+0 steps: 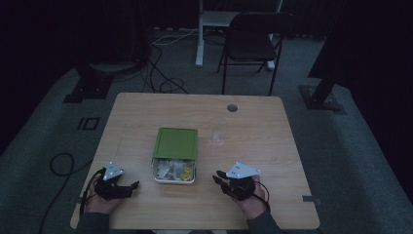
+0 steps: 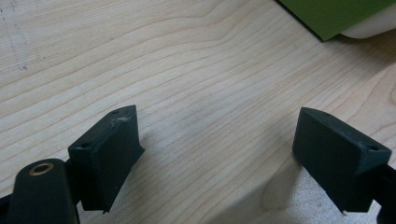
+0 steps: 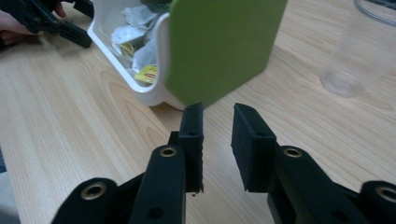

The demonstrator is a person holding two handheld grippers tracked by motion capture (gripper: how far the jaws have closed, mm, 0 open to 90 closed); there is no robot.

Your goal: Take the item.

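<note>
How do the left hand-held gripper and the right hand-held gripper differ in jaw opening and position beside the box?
The left hand-held gripper has wide jaws; the right hand-held gripper has a narrow gap. The left lies at the white box's left, the right at its right. Both hold nothing, over the table.

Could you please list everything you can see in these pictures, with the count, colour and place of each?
table: one, light wood, centre.
box: one, white, table middle, near edge, holding sachets.
lid: one, green, covering the box's far part.
sachets: several, white and yellow, inside the box.
cup: one, clear, right of the box.
chair: one, black, beyond the table.
left gripper: black, jaws open, left of the box.
right gripper: black, jaws narrowly apart, empty, right of the box.
</note>
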